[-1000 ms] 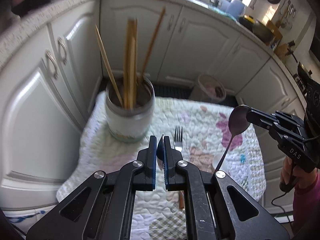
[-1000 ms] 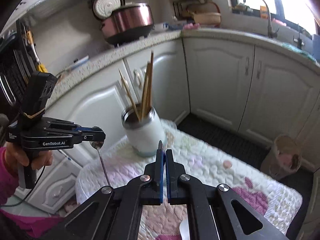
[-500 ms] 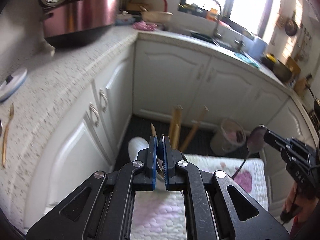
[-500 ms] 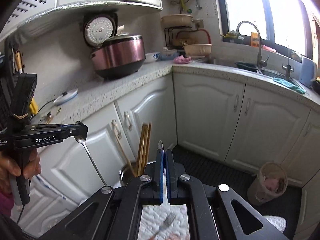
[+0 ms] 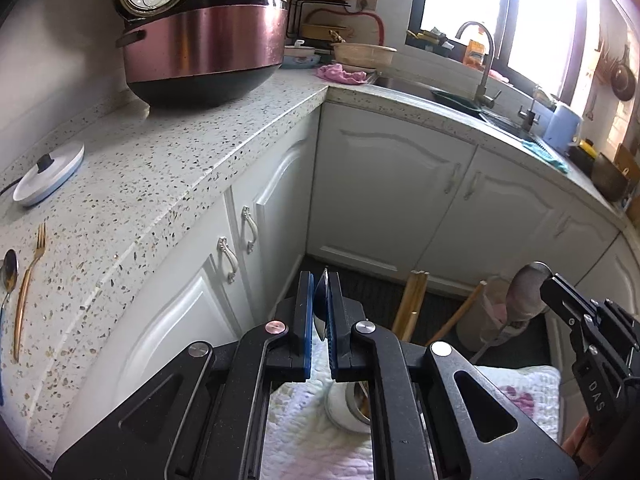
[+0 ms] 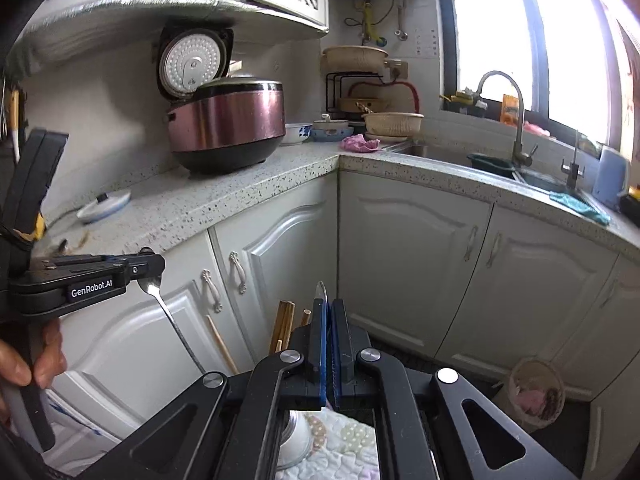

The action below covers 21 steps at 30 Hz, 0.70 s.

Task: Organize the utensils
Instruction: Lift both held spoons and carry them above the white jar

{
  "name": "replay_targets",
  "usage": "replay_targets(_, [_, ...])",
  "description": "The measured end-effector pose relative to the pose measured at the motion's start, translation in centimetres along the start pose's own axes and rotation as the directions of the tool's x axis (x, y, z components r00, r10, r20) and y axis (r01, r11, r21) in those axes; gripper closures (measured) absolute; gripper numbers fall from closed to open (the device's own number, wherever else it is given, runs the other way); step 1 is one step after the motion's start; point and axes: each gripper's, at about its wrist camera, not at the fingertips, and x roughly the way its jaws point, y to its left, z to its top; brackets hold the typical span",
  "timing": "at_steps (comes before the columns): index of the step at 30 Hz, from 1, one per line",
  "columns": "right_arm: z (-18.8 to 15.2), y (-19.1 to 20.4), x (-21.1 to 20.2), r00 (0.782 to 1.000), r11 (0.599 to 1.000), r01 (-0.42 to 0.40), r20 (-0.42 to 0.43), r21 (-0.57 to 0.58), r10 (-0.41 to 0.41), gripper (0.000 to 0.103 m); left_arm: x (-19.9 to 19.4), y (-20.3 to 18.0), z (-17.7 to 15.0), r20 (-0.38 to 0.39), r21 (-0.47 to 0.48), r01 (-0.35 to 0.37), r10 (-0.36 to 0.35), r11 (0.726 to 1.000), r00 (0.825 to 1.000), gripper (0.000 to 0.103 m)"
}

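My left gripper (image 5: 319,304) is shut on a metal spoon (image 5: 320,312), held by its bowl; from the right wrist view the left gripper (image 6: 150,268) holds this spoon (image 6: 168,312) with the handle hanging down. My right gripper (image 6: 328,320) is shut on a second spoon (image 6: 321,292), seen from the left wrist view (image 5: 524,292) at the right. The white utensil jar (image 5: 346,410) with wooden chopsticks (image 5: 412,304) stands on the quilted cloth (image 5: 304,440) below both grippers.
A speckled countertop (image 5: 160,168) carries a pink rice cooker (image 5: 204,60), a white lid (image 5: 48,172), and a gold fork (image 5: 28,276) beside another spoon (image 5: 8,276). White cabinets (image 5: 392,196) line the corner. A bin (image 6: 536,394) stands on the floor.
Both grippers have risen and tilted up with their spoons. The jar and cloth have dropped to the bottom of both views, and the countertop has come into view.
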Motion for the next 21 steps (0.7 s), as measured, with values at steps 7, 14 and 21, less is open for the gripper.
replay_targets(7, [-2.5,1.2,2.7,0.999,0.999,0.010,-0.038,-0.043,-0.011,0.101,1.5,-0.9,-2.9,-0.010,0.030,-0.023,0.023,0.999,1.000,0.099])
replay_targets(14, [-5.0,1.3,4.4,0.994,1.000,-0.025,-0.108,-0.013,0.024,0.101,2.9,-1.9,-5.1,-0.037,0.053,-0.018,0.019,0.998,0.999,0.099])
replay_targets(21, [-6.7,1.5,5.6,0.983,0.998,-0.059,-0.175,0.028,0.063,0.101,4.1,-2.4,-6.6,-0.075,0.039,-0.010,0.013,0.999,0.997,0.099])
